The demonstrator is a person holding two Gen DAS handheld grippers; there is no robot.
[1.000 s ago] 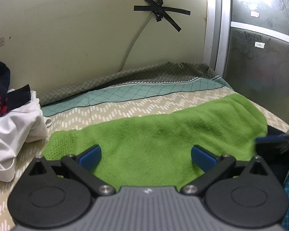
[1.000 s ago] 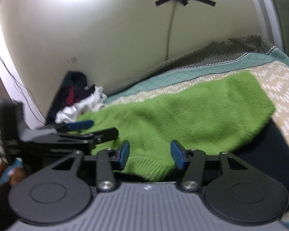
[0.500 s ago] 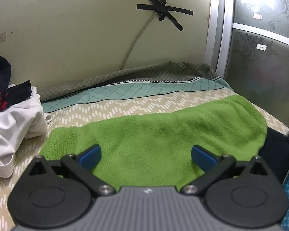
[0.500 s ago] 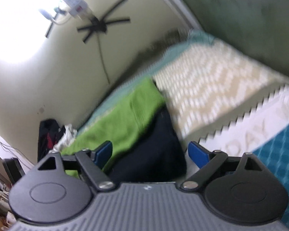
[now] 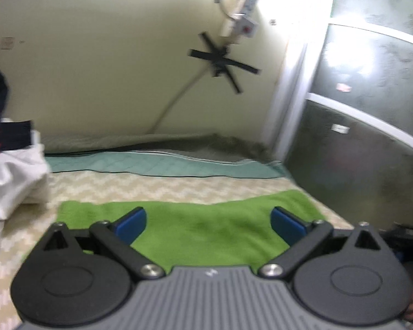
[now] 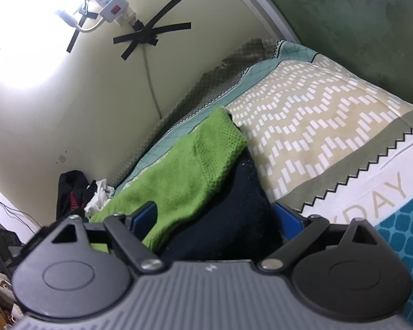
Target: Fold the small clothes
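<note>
A green knitted garment [image 5: 234,214] lies spread flat on the patterned bedsheet [image 5: 151,187]. My left gripper [image 5: 209,222] hovers over its near edge. Its jaws are wide and closing, and the blue pads press on nothing. In the right wrist view the green garment [image 6: 184,176] partly overlaps a dark navy garment [image 6: 242,192]. My right gripper [image 6: 216,217] stands open, tilted, just above both garments' near ends. Its pads straddle them without pressing.
A pile of white and dark clothes [image 5: 8,181] sits at the bed's far left by the wall, also the clothes pile [image 6: 77,195]. A frosted glass panel [image 5: 371,137] bounds the right side. A power strip [image 6: 110,2] and cable hang on the wall. Bare sheet [image 6: 316,115] lies right of the garments.
The right gripper opened wide, rolled and swung right, from the green garment's hem to its end over the navy garment. The left view tilted upward and drew back slightly.
</note>
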